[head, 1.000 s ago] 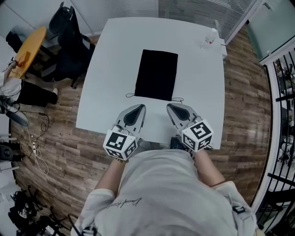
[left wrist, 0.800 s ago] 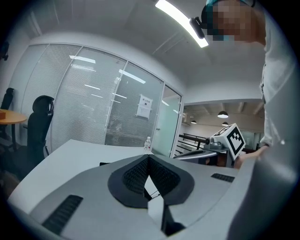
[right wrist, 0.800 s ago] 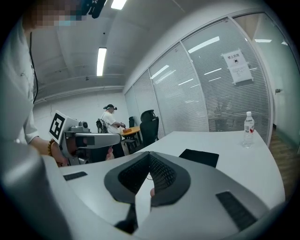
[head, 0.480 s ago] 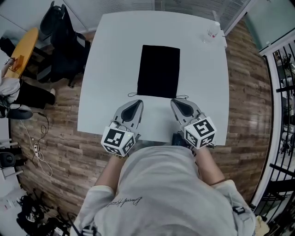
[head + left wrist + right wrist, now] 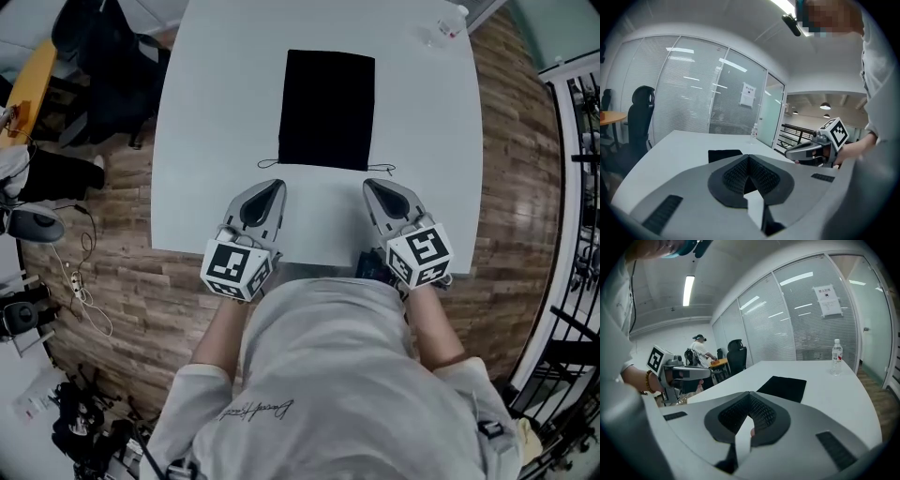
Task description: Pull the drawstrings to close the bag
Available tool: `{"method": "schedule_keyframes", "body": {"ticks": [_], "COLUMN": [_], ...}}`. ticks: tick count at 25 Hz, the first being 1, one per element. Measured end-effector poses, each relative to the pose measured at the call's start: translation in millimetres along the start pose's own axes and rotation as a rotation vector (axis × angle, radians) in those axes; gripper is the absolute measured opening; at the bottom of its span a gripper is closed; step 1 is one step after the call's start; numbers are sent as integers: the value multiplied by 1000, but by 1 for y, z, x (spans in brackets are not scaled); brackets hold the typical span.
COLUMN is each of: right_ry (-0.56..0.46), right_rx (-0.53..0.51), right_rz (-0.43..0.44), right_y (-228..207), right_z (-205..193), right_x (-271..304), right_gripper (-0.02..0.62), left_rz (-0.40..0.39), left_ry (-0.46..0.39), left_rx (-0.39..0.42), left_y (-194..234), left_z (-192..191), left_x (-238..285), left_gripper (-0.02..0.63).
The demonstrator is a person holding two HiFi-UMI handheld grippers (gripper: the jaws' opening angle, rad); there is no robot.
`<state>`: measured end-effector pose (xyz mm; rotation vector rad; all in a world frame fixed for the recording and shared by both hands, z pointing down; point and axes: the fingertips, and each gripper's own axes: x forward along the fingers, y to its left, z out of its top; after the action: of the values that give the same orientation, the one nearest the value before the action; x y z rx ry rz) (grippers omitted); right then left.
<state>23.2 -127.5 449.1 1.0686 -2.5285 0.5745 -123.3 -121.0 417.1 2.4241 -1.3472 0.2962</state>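
A flat black drawstring bag lies on the white table, its mouth toward me. Thin drawstring loops stick out at the near left corner and the near right corner. My left gripper hovers just short of the left corner, shut and empty. My right gripper hovers just short of the right corner, also shut and empty. The left gripper view shows the bag ahead beyond the shut left gripper. From the shut right gripper, the bag lies ahead.
A clear water bottle stands at the table's far right corner. A black office chair and an orange round table stand left of the table. A railing runs along the right. A person stands in the background.
Both grippers have sunk toward the table and spread apart sideways, still shut. The head view has shifted, so the bag sits higher in the picture.
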Motion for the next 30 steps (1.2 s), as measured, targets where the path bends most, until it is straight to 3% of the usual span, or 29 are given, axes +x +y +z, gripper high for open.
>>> {"method": "schedule_keyframes", "body": {"ticks": [13, 22, 26, 30], "right_ry": [142, 193, 228, 266], "right_rx": [-94, -135, -162, -172], "right_rz": [-143, -202, -244, -288], "right_y": [-47, -70, -89, -107], "right_z": [-61, -82, -95, -112], "right_x": [5, 16, 19, 24], "right_gripper": [23, 26, 62, 104], "left_rz": [81, 93, 90, 80], "left_ry": [101, 238, 276, 320], "left_rx": [30, 190, 194, 173], "left_y": [49, 80, 93, 103], "left_z": [-55, -100, -120, -138], "left_x": [7, 27, 34, 42], "left_gripper": [11, 12, 14, 57]}}
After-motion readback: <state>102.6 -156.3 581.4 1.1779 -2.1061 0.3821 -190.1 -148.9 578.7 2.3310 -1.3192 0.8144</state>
